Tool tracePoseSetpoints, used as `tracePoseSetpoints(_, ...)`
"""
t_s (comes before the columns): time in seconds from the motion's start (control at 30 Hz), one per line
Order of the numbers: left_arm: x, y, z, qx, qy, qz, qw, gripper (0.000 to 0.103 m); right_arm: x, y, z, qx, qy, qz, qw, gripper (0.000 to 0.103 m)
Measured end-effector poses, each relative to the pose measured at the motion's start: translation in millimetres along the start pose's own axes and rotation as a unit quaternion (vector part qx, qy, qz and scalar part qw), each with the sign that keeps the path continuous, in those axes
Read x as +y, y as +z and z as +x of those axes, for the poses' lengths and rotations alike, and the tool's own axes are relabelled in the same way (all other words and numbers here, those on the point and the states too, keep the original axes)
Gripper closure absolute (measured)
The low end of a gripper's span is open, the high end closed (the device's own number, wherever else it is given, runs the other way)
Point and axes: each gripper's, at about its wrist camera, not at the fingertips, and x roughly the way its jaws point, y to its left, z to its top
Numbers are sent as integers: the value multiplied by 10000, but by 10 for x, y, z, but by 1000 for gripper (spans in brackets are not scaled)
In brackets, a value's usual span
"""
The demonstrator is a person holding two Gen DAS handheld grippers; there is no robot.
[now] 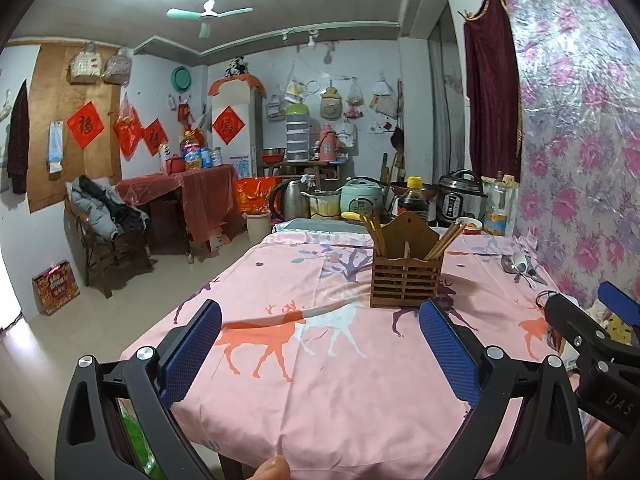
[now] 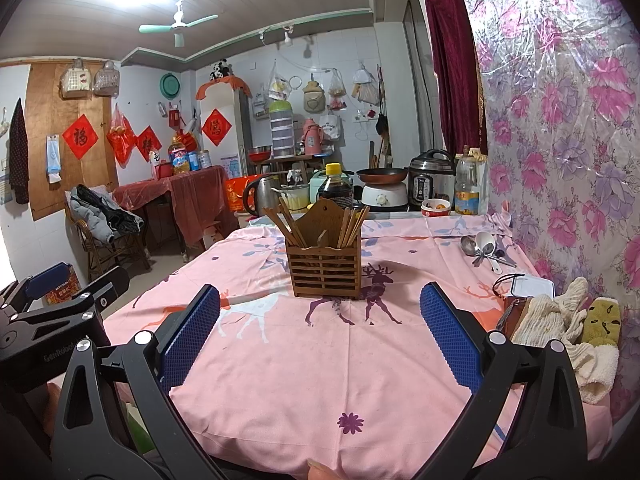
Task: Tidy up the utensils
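Room: a cluttered kitchen with a green ceiling fan [image 1: 208,12], red paper squares on the far wall and flowered plastic sheeting [image 2: 560,120] along the wall on my right.
Tabletop: covered by a pink cloth [image 1: 320,380] printed with deer and trees; cookers, a kettle and bottles crowd its far end.
Holder: a slatted wooden utensil holder [image 2: 325,270] stands upright near the middle of the tabletop, ahead of both my grippers.
Chopsticks: wooden chopsticks [image 2: 352,222] lean out of the holder in two bunches, one to each side of its raised back panel.
Spoons: a small heap of spoons [image 2: 484,248], at least one metal and one white, lies on the cloth by the flowered wall, to the right of the holder and apart from it.
Other things: a white-lidded box [image 2: 532,286] and some cream and yellow knitted pieces [image 2: 568,328] sit at the right edge of the tabletop, nearer to me than the spoons.
My left gripper [image 1: 320,344]: spread wide with nothing between its blue pads, over the near part of the tabletop.
My right gripper [image 2: 320,332]: also spread wide and empty, beside the left one.
My fingers: a fingertip [image 1: 272,468] shows at the bottom edge of each wrist view.
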Motion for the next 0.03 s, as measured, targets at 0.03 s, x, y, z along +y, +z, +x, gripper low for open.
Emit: tracePoseSetpoints(0.03, -13, -10, -6, -18, 10, 11, 10000, 6, -3, 0, 0, 0, 0, -1, 10000, 7)
